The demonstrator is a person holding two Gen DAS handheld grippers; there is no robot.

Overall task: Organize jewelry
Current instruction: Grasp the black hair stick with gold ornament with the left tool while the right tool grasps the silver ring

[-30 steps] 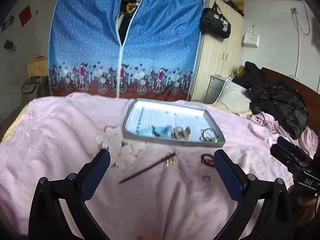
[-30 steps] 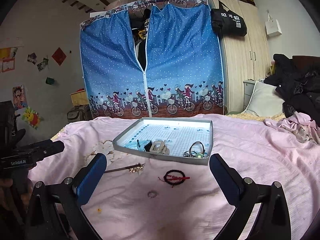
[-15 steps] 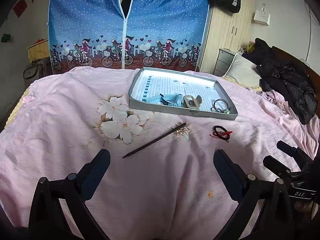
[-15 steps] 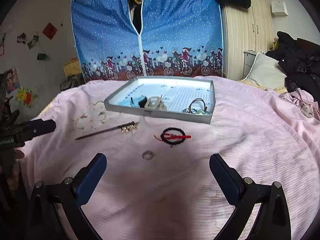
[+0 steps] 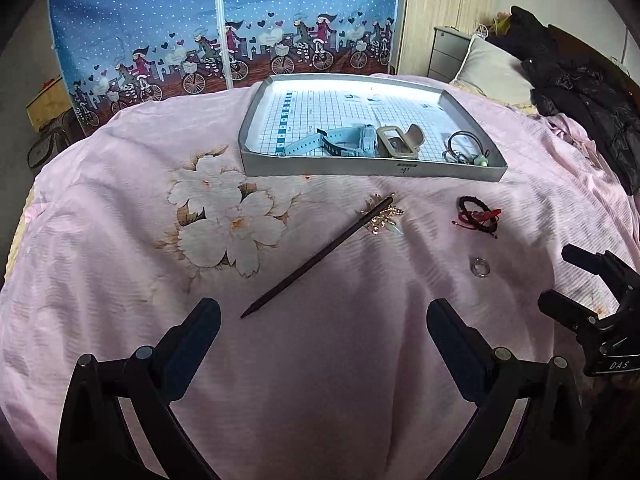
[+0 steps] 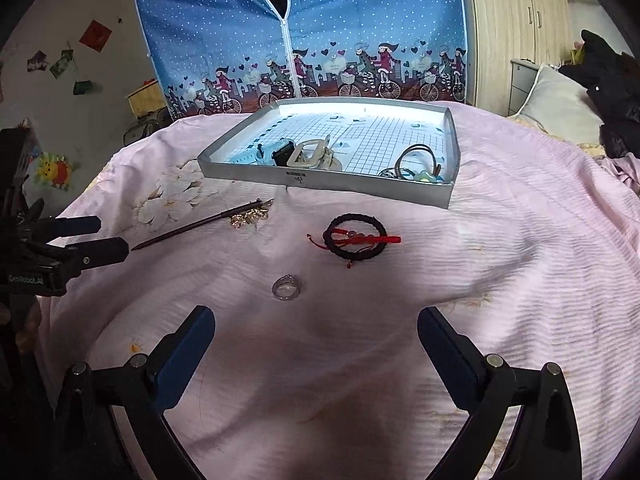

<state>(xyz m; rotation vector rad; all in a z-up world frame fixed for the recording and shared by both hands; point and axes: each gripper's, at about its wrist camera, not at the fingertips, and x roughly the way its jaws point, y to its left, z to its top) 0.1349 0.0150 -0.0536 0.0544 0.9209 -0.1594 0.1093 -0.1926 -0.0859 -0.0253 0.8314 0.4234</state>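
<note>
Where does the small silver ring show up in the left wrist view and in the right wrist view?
Left wrist: the ring lies on the pink bedspread at right of centre, below the black-and-red bracelet.
Right wrist: the ring lies just left of centre, above the left fingertip, below and left of the bracelet.
Shared landmark: the grey tray, beyond the bracelet in both views.
</note>
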